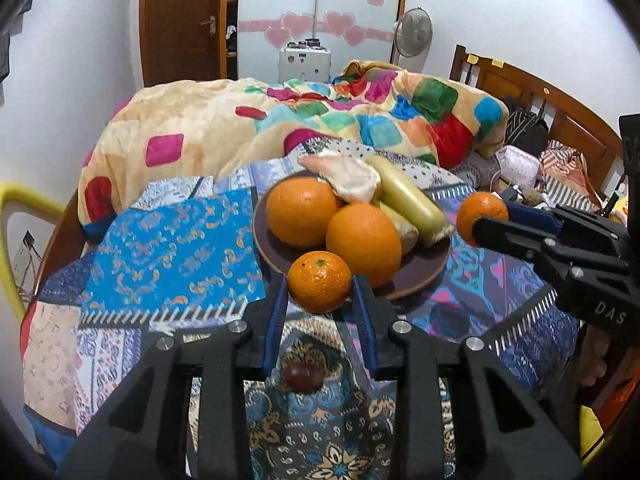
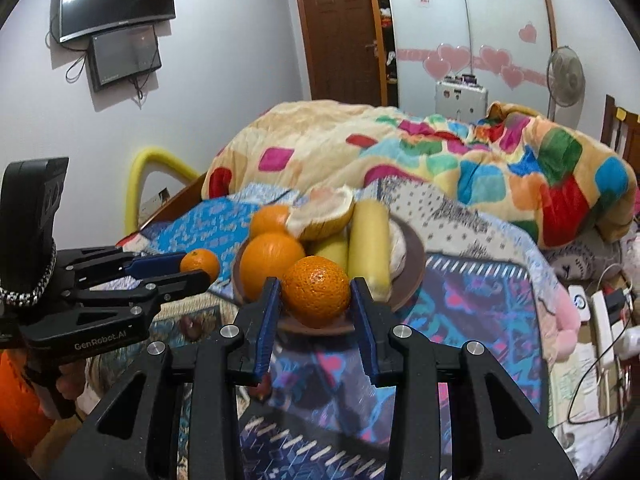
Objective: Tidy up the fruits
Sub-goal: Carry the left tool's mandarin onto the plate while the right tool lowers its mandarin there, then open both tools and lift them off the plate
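Observation:
A brown plate (image 1: 416,280) on the patterned bed cover holds two large oranges (image 1: 301,212), yellow-green banana-like fruits (image 1: 408,200) and a pale peel piece (image 1: 348,178). My left gripper (image 1: 320,284) is shut on a small orange (image 1: 319,282) just in front of the plate rim. My right gripper (image 2: 314,292) is shut on another small orange (image 2: 316,291) above the plate's (image 2: 412,276) near edge. Each gripper shows in the other view, the right one (image 1: 486,216) holding its orange (image 1: 480,210), the left one (image 2: 198,270) holding its orange (image 2: 199,264). A small dark red fruit (image 1: 303,376) lies on the cover beneath my left gripper.
A colourful blanket (image 1: 280,120) is heaped behind the plate. A wooden headboard (image 1: 540,92) and bags stand at the right. A power strip and cables (image 2: 600,320) lie beside the bed. A yellow chair frame (image 1: 12,220) is at the left.

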Demonstrator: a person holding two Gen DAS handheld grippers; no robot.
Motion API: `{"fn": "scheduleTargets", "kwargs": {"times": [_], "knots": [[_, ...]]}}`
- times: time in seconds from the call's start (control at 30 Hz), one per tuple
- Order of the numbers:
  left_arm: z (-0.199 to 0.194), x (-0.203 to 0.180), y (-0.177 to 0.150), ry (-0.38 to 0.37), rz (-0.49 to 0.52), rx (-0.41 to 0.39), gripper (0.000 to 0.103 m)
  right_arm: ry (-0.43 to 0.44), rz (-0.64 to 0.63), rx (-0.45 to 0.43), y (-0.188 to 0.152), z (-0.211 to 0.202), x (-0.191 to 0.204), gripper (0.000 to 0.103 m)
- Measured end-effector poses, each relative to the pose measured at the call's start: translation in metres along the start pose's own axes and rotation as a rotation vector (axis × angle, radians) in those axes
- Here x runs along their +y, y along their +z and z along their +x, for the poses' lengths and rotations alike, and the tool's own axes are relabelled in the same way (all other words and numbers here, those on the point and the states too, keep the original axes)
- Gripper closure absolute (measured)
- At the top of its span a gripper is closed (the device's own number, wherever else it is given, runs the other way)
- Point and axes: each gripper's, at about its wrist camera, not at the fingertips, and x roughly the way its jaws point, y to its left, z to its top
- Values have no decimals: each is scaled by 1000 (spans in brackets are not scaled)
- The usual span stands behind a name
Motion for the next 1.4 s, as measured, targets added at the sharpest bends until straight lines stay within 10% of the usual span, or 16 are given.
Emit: {"fn": "scheduleTargets", "kwargs": {"times": [1.4], "knots": [[42,23,9,-1,-34,32,60,-80,-46,34,18,53,0,61]]}}
